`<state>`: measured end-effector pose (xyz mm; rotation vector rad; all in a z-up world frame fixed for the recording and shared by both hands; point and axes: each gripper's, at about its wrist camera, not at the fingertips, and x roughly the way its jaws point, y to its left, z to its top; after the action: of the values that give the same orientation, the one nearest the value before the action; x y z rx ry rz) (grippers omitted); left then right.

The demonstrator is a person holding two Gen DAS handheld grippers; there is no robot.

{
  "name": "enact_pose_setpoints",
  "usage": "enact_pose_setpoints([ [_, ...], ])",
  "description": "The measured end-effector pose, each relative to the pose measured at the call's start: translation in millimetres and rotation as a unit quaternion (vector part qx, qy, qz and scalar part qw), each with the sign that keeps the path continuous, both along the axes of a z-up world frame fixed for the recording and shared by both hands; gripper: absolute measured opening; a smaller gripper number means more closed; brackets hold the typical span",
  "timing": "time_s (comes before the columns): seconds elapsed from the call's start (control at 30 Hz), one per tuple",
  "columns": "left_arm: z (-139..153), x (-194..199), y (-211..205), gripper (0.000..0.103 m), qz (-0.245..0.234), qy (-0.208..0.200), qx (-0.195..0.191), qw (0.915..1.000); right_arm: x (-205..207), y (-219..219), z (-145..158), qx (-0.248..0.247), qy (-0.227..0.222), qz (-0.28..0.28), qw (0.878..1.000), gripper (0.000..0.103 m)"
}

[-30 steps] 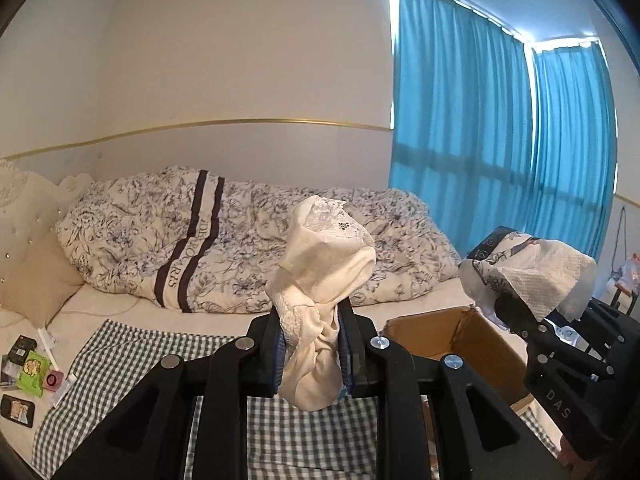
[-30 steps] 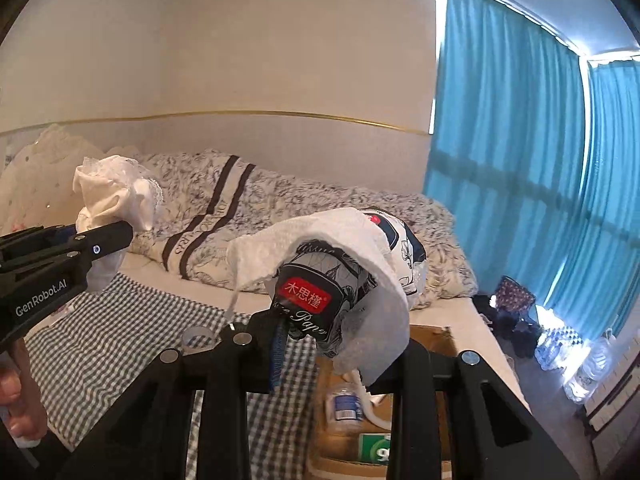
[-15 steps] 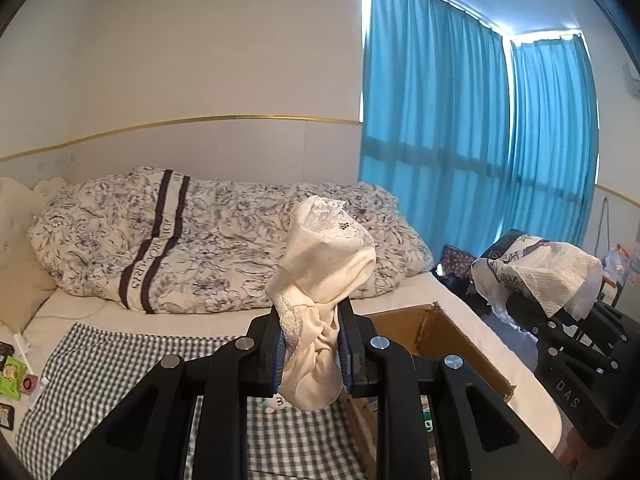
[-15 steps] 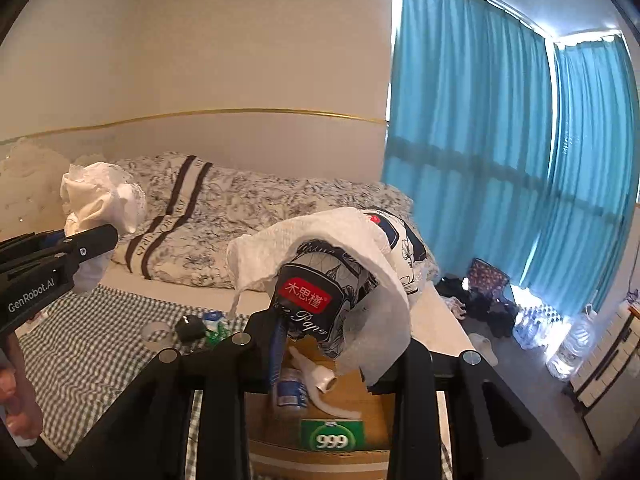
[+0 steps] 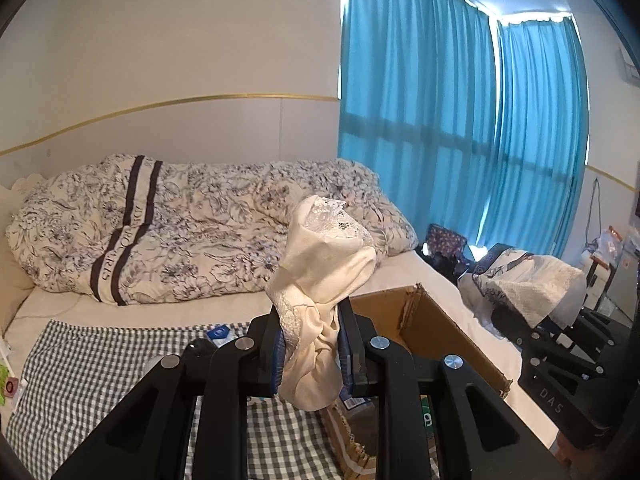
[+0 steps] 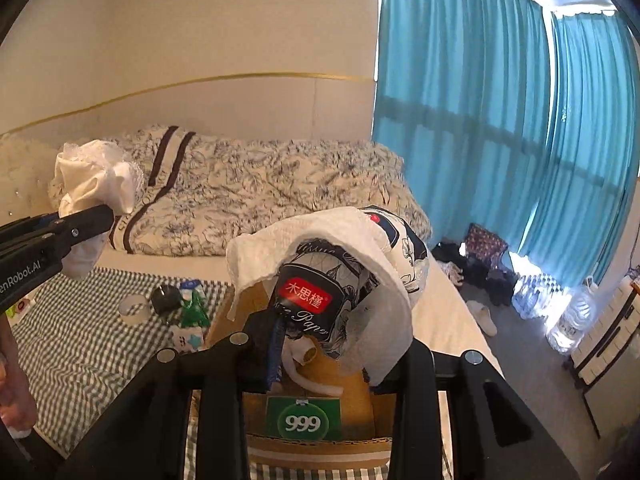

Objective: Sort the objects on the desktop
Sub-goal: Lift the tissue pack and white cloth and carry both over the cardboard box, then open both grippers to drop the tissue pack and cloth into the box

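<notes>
My left gripper (image 5: 310, 354) has its fingers closed on a cream lace cloth (image 5: 324, 280); my right gripper (image 6: 324, 344) clamps a tissue pack (image 6: 340, 280) above the cardboard box (image 6: 320, 412). Beyond the fingers, small items (image 6: 176, 304) remain unsorted on the checked blanket (image 6: 80, 344).

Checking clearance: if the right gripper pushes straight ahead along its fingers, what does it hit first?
Probably the flowered duvet on the bed. The right gripper, shut on a tissue pack, points over the cardboard box toward it. Depth is unclear.
</notes>
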<state>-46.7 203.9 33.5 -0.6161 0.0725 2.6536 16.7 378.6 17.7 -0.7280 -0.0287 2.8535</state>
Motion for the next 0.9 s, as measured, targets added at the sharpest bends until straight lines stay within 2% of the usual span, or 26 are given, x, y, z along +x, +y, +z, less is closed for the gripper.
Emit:
enact_pose_setpoints([
  [0.5, -52.5, -45.3, 53.4, 0.022, -0.027, -0.05, -0.024, 0.9981, -47.0, 24.3, -60.6, -0.017, -0.08, 0.02, 0.996, 0.035],
  [0.7, -68.4, -59.0, 71.2, 0.022, -0.037, -0.062, -0.031, 0.9969, -57.0, 34.2, -77.3, -0.023, -0.095, 0.017, 0.995, 0.059],
  [0.9, -82.4, -68.4, 86.1, 0.022, -0.044, -0.075, -0.04, 0.9954, -53.9, 44.2, -77.8, -0.015, -0.061, 0.004, 0.998, 0.074],
])
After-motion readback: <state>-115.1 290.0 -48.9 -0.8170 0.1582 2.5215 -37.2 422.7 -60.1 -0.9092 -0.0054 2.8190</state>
